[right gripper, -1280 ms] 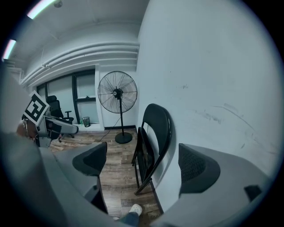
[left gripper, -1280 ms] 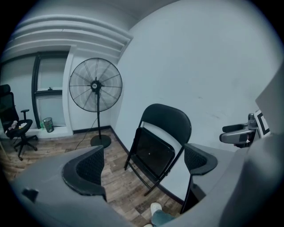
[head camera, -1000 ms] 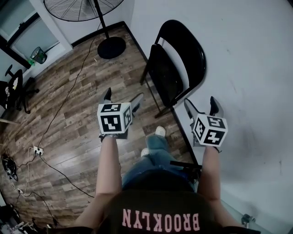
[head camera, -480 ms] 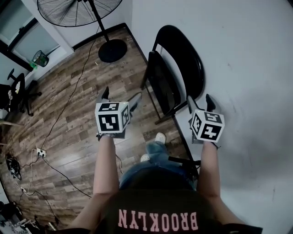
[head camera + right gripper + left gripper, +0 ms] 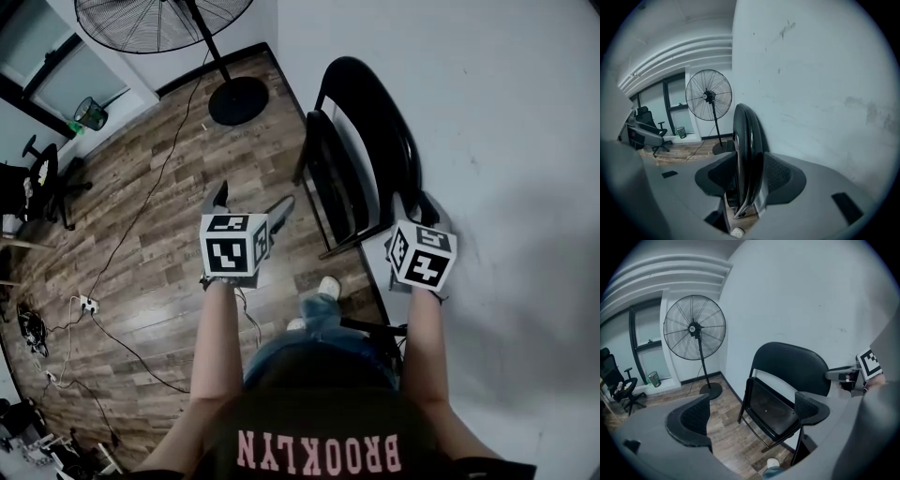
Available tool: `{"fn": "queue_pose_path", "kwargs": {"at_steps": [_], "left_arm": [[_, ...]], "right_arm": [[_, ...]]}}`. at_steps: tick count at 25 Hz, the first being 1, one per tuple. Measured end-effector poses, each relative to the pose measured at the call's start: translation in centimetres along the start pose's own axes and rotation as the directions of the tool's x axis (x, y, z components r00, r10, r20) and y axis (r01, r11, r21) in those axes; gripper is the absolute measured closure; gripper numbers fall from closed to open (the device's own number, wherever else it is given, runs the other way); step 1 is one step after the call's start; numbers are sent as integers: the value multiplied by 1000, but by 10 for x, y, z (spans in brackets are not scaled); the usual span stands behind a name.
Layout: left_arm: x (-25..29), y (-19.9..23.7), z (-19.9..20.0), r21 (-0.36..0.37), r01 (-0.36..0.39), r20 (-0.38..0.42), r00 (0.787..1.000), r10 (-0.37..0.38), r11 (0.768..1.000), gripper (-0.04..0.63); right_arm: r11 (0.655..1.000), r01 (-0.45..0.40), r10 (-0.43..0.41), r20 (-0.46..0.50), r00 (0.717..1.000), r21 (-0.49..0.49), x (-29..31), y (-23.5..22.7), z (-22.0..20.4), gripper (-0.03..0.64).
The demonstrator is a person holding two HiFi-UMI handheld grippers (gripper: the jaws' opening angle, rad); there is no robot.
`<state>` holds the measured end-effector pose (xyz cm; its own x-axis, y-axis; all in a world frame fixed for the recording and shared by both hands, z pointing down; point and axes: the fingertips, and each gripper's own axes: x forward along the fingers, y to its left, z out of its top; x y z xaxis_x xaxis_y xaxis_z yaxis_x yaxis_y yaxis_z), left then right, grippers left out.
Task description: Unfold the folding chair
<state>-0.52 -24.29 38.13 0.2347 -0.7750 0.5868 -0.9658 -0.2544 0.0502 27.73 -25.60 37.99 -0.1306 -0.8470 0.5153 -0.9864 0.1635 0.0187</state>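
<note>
Head view looked steeply down from the person's (image 5: 319, 412) head. Each gripper view looked along its jaws, the right close against the folding chair (image 5: 746, 150). All shared that chair and the fan (image 5: 708, 96).

The black folding chair (image 5: 380, 127) is standing folded on the wooden floor and leaning against the white wall, its seat seemingly lying nearly flat against the frame, below the rounded backrest.
</note>
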Motion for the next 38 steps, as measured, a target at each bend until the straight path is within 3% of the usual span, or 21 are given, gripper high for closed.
{"fn": "queue_pose_path", "kwargs": {"at_steps": [2,8,25,31,38], "left_arm": [[2,0,1,2,-5,-12,1000,5,1000,28],[9,-5,0,0,10,-26,1000,-10,1000,28],[106,-87,-9,-27,229,-99,968,-231,973,35],[139,-111,-19,-43,249,-132,959,-253,967,178],[178,-122,-37,-157,248,-198,941,-276,956,276]], "right_arm": [[1000,18,-18,8,1000,-2,3,-2,6,479],[1000,0,0,28,1000,-1,4,1,6,465],[999,-20,22,46,999,-34,7,-1,4,482],[999,-18,20,50,999,-39,7,0,0,482],[999,-14,16,42,999,-52,8,0,0,482]]}}
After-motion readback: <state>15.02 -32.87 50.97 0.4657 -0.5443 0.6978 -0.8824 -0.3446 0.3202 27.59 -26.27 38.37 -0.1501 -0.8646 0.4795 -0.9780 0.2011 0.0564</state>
